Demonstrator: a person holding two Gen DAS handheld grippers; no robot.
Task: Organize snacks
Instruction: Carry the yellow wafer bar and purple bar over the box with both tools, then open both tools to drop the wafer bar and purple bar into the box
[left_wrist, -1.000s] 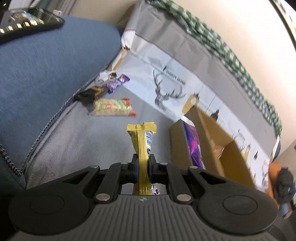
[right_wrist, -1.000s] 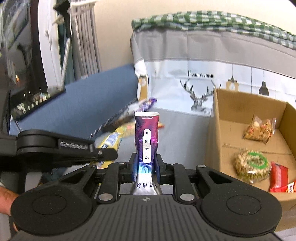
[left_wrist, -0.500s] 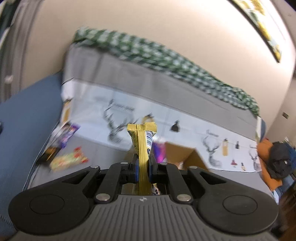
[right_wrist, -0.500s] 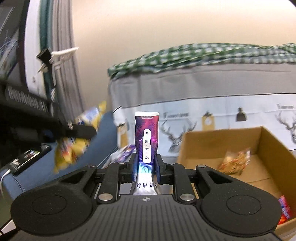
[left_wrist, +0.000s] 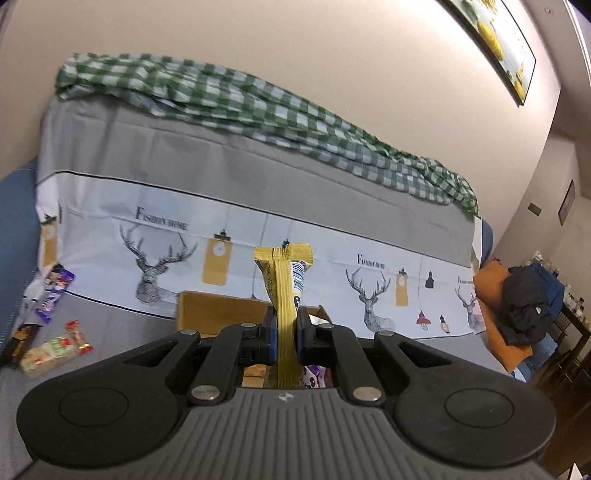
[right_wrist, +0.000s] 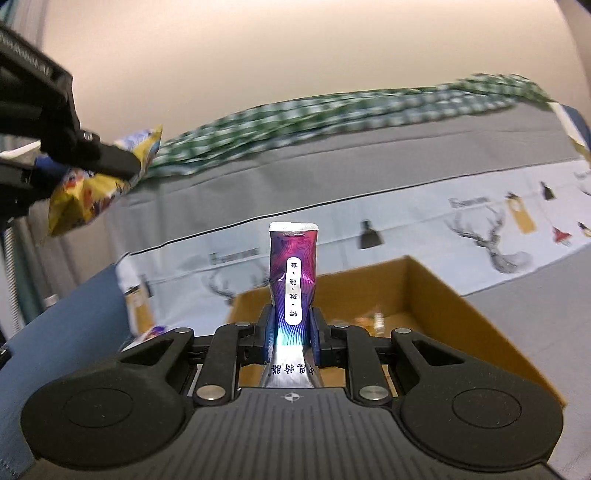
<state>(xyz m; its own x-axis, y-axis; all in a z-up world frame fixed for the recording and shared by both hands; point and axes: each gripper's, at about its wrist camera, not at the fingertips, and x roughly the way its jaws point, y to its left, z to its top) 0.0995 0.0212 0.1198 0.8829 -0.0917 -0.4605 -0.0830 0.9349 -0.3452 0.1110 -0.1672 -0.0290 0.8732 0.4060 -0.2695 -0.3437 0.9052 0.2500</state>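
Note:
My left gripper (left_wrist: 284, 338) is shut on a yellow snack packet (left_wrist: 286, 288) that stands edge-on between its pads. Behind and below it is the open cardboard box (left_wrist: 207, 308), mostly hidden by the gripper. My right gripper (right_wrist: 292, 338) is shut on a purple snack packet (right_wrist: 293, 280) with a white label, held above the near rim of the cardboard box (right_wrist: 436, 295). The left gripper (right_wrist: 122, 166) with its yellow packet (right_wrist: 88, 199) shows high at the right wrist view's left edge. Loose snacks (left_wrist: 51, 350) lie on the grey sofa seat at the left.
A sofa back (left_wrist: 258, 184) with a deer-print cover stands behind the box, a green checked cloth (left_wrist: 258, 110) draped on top. A blue cushion (left_wrist: 14, 236) is at the left. An orange cushion and dark clothes (left_wrist: 524, 306) lie at the right end.
Both grippers have risen and swung toward the box with their packets still held. The left view tipped up from the seat to the sofa back and wall.

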